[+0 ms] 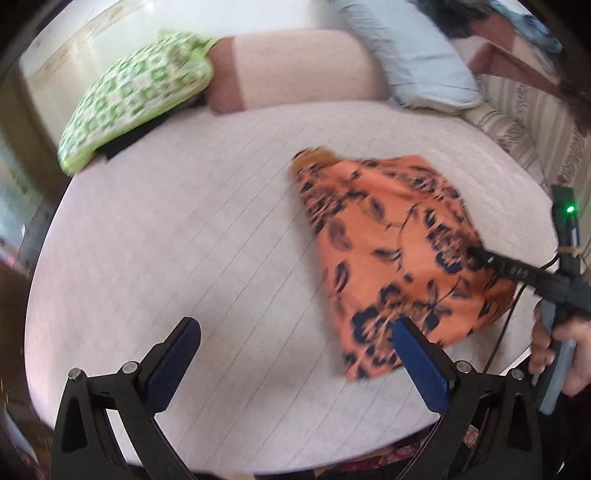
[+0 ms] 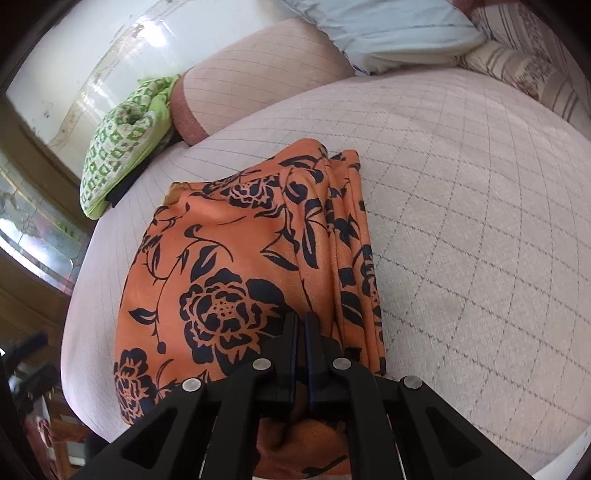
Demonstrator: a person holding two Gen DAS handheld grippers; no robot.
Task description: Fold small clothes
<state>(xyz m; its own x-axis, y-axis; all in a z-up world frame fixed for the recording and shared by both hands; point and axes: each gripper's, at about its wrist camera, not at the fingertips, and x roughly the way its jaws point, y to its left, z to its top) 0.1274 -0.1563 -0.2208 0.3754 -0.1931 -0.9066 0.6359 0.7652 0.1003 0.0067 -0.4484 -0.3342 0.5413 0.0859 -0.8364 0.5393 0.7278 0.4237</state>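
Note:
An orange garment with a dark floral print point(image 1: 384, 236) point(image 2: 229, 251) lies on the pale quilted bed point(image 1: 184, 221) point(image 2: 461, 221), folded into a long shape with pleats along one side. My right gripper point(image 2: 302, 317) point(image 1: 476, 253) is shut on the garment, and the fabric bunches up toward its tips. A person's hand point(image 1: 561, 350) holds its handle at the right edge. My left gripper point(image 1: 295, 325) hangs open above the bed with nothing between its blue pads; its right pad point(image 1: 417, 354) is over the garment's near corner.
A green-and-white checked pillow point(image 1: 136, 96) point(image 2: 122, 147) lies at the bed's far left, beside a pink bolster point(image 1: 295, 70) point(image 2: 258, 62). A pale blue pillow point(image 1: 413, 55) point(image 2: 388, 29) and striped bedding point(image 1: 517, 118) point(image 2: 517, 62) sit at the far right. The bed's edge runs close in front.

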